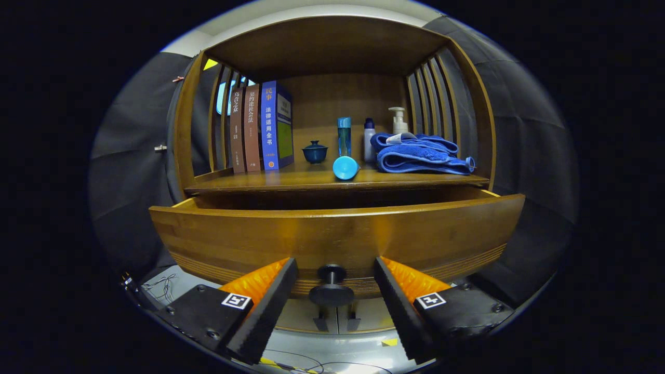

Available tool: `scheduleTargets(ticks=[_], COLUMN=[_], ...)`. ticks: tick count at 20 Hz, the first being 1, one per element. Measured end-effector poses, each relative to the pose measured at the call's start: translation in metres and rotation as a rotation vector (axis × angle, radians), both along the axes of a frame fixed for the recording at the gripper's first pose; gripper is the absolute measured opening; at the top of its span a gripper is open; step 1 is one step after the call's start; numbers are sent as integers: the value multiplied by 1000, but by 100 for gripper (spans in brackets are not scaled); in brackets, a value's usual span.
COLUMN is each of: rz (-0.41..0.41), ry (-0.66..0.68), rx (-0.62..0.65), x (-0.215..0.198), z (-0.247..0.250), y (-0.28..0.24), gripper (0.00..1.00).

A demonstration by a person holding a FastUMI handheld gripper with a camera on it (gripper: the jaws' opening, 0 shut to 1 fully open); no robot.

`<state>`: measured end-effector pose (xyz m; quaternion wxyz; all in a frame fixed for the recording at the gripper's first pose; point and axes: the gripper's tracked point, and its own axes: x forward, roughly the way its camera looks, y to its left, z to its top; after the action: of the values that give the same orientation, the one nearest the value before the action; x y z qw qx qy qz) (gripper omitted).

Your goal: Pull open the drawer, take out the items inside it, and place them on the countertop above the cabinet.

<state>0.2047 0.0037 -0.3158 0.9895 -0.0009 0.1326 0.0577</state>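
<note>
Wooden cabinet (182, 124) fills the booth, its drawer (337, 234) already pulled out, gripper (332, 291) spread wide either side of the knob (331, 291), gripping nothing; contents hidden, unloading apparently remains.

Three upright books (260, 127) stand beside a small dark-blue lidded cup (315, 151); a folded blue towel (420, 154) fronts what looks like a white pump bottle (399, 120).

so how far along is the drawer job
Done: the drawer is pulled partly out. In hand: the open gripper straddles the knob without touching it. Left: taking the items out; the drawer front hides its inside. Whether the countertop things came from it is unclear.
</note>
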Motion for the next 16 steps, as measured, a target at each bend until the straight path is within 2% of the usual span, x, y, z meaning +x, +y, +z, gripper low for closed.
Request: scheduleTargets(ticks=[6,13,16], rz=[7,13,-1], ry=[-4,18,-9], rx=[23,-17,14], x=[30,61,64], z=[0,-3,0], y=[4,7,5], gripper=[100,100,99])
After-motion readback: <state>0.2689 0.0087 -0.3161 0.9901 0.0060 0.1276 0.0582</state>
